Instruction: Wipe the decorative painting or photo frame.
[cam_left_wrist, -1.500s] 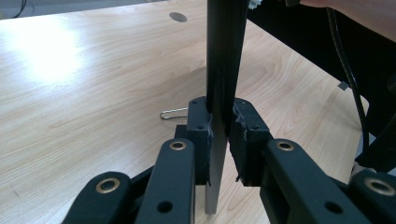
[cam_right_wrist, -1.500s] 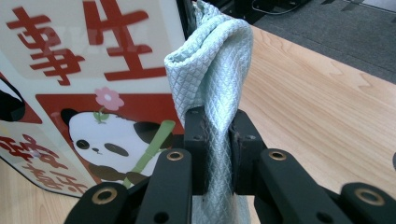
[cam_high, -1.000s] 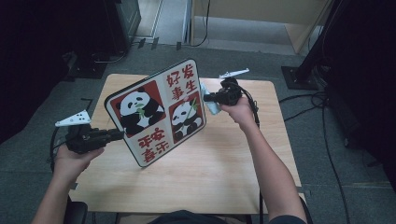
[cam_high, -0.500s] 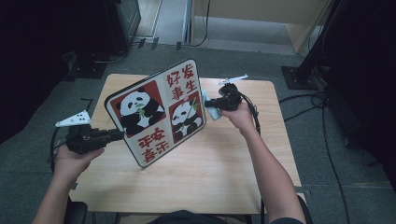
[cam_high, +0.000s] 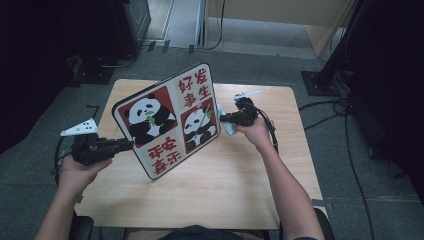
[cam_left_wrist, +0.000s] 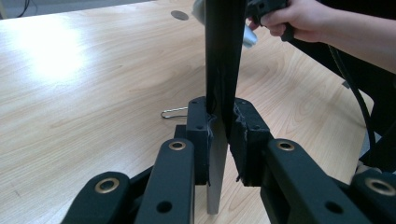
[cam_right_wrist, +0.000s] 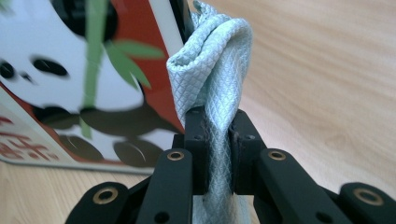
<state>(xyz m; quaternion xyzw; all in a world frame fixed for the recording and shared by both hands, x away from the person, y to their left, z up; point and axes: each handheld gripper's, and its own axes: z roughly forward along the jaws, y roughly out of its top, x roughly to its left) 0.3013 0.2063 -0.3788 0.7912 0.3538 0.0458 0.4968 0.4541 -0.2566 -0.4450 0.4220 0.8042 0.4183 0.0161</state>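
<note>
pale cloth at the edge of the panda board

pale green cloth (cam_right_wrist: 212, 70), woven in small diamonds, sits bunched between the jaws of my right gripper (cam_high: 227, 119), pressed together on its waist so a soft fold stands up past the tips. that fold touches the right edge of the panda board (cam_high: 170, 119), a flat sign with two panda pictures on red squares and red characters on white. my left gripper (cam_high: 125, 145) pinches the board's lower left edge, jaws clamped on the thin panel, and holds it tilted up on its lower edge over the wooden table (cam_high: 240, 185).

i judge the step in hand to be wiping: one tool steadies the board while the other brings the cloth to it. the next move calls for pressing the fold flat against the printed face and drawing it across, while my left side keeps its clamp firm so the board does not swing or slip.

counted: one board, one cloth, two grippers, one table. one small wire clip (cam_left_wrist: 173, 112) lies on the wood beyond the left jaws, apart from the board.
</note>
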